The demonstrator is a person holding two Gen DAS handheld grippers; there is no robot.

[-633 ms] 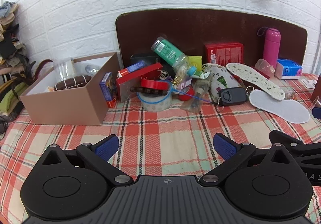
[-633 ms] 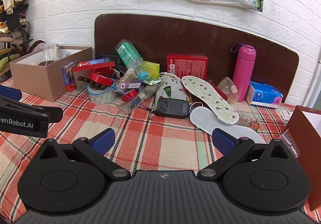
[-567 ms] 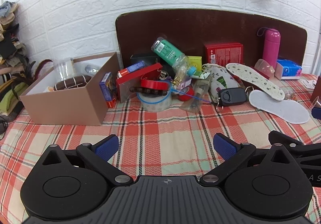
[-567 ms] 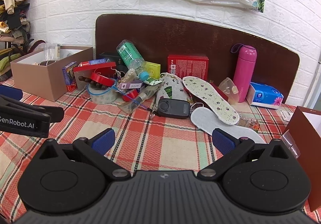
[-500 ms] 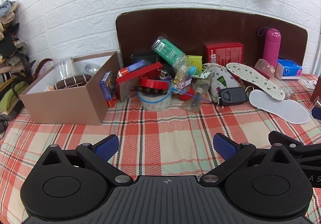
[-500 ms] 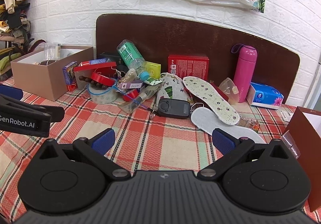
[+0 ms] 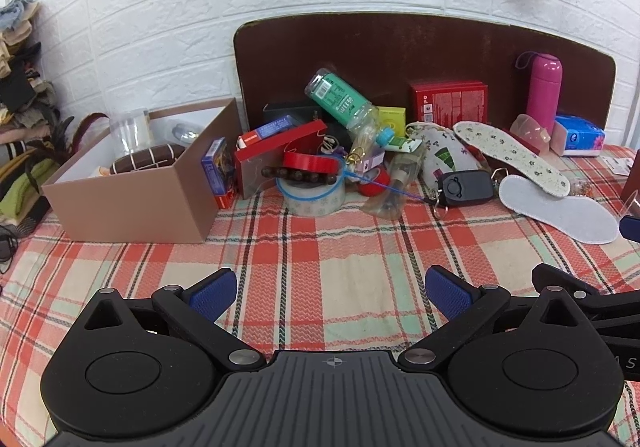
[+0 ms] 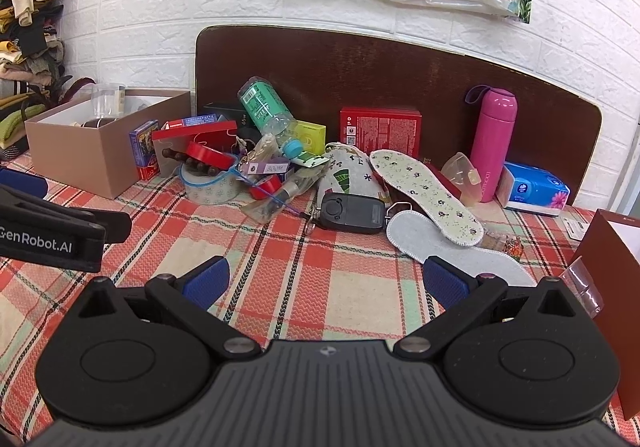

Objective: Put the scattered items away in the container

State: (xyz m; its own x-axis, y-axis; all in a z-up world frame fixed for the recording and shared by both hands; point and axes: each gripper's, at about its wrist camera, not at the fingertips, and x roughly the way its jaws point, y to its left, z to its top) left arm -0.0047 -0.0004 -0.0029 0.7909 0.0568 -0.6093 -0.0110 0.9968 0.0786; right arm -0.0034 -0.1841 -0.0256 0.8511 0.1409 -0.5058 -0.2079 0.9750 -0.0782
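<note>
Change since earlier: almost nothing; both views sit a hair nearer the pile and no item has shifted.
Left gripper (image 7: 327,293): spread wide, blue pads apart, empty, low over the red-and-cream plaid tablecloth (image 7: 340,267), well short of the clutter.
Right gripper (image 8: 326,281): likewise spread and empty, over the cloth in front of the black car key fob (image 8: 352,213).
Container: open tan cardboard box (image 7: 136,207) at the left end of the table, already holding a brown striped roll and a clear plastic cup.
Scattered items: heaped just right of the box, namely a green-labelled clear plastic bottle (image 7: 342,101) leaning tilted on top, a red tape roll (image 7: 310,163) on a wide clear tape roll (image 7: 312,197), and a flat red carton (image 7: 276,155) beside a small blue card box (image 7: 218,175).
Also around: two patterned white insoles (image 8: 426,193), overlapping, and a pink steel flask (image 8: 492,145) upright near a blue tissue pack (image 8: 536,189).
Risk: the bottle looks only propped; tugging anything beneath it would likely send it rolling.
Risk: a thin blue cord (image 7: 380,187) runs from the tapes towards the fob, so lifting one may drag the other.
In the way: the small card box and red carton crowd the box's right wall; a brown paper bag (image 8: 608,267) stands close to the right gripper's outer side.
Judgement: the tidying is barely under way.
</note>
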